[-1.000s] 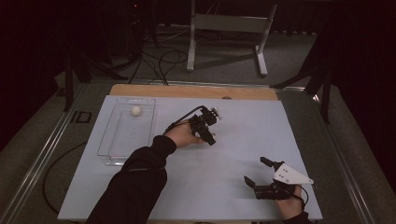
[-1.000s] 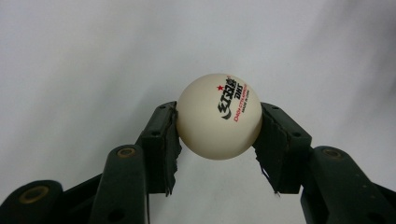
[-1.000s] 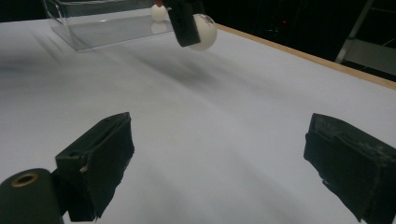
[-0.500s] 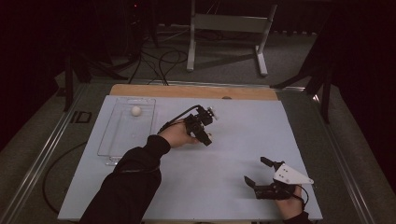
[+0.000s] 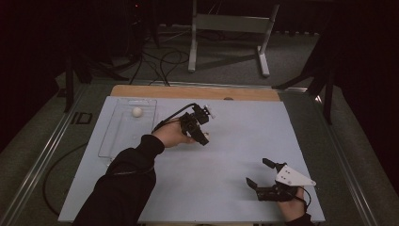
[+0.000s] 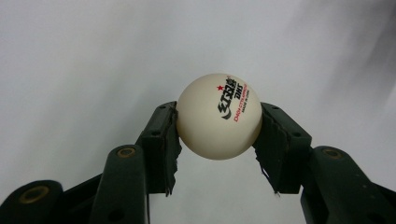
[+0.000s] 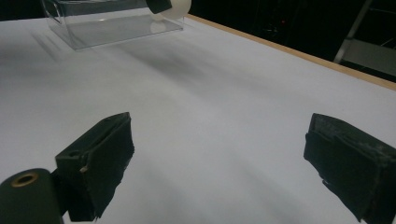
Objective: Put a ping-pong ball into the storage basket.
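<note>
Nearest the person, at the table's (image 5: 226,188) right front corner, the right gripper (image 5: 258,173) rests low with its jaws spread wide and nothing between them; in the right gripper view its two black pads (image 7: 100,158) stand well apart over bare white surface. Farther in, near the middle of the table, the left gripper (image 6: 215,135) is clamped on a table-tennis ball (image 6: 219,115), a matte cream-white sphere printed with a small red star, black lettering and a line of red text, gripped at its two sides by the pads and held clear above the white tabletop. In the high view this ball (image 5: 205,135) shows as a pale spot at the gripper's tip. Compared with a second ago, the left hand (image 5: 173,134) has shifted leftward toward the clear tray (image 5: 111,136), while the right hand has not moved. Farthest off, a second white ball (image 5: 137,112) lies inside the tray, near its far end.
</note>
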The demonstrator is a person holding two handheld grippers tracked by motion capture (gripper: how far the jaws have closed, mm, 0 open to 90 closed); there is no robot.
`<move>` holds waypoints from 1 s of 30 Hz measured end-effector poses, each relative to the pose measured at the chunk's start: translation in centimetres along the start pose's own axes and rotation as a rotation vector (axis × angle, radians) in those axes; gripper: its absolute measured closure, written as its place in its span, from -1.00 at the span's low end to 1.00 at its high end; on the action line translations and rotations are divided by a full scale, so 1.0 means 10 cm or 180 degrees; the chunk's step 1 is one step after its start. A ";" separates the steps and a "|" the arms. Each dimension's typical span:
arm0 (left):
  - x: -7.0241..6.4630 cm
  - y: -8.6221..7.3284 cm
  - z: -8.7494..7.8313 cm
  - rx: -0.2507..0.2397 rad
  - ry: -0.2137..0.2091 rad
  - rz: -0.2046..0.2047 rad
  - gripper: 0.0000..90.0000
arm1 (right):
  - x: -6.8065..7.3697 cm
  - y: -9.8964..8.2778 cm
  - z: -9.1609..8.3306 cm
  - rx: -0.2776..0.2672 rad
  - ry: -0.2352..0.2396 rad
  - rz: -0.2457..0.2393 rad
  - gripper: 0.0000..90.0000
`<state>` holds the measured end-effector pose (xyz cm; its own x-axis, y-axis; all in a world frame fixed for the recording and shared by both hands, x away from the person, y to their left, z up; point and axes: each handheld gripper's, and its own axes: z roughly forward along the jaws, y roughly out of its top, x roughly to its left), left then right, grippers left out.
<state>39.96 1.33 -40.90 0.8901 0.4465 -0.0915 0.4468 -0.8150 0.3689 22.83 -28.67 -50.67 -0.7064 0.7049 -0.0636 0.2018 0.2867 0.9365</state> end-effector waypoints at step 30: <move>0.14 -0.23 -0.35 -0.0053 0.0107 -0.0122 0.16 | 0.00 0.00 -0.01 -0.0003 -0.0018 -0.0022 -0.81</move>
<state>39.86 5.07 -38.61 0.8686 0.4897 -0.0751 0.4788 -0.7909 0.3811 22.80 -28.70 -50.61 -0.7039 0.7066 -0.0720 0.1962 0.2909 0.9364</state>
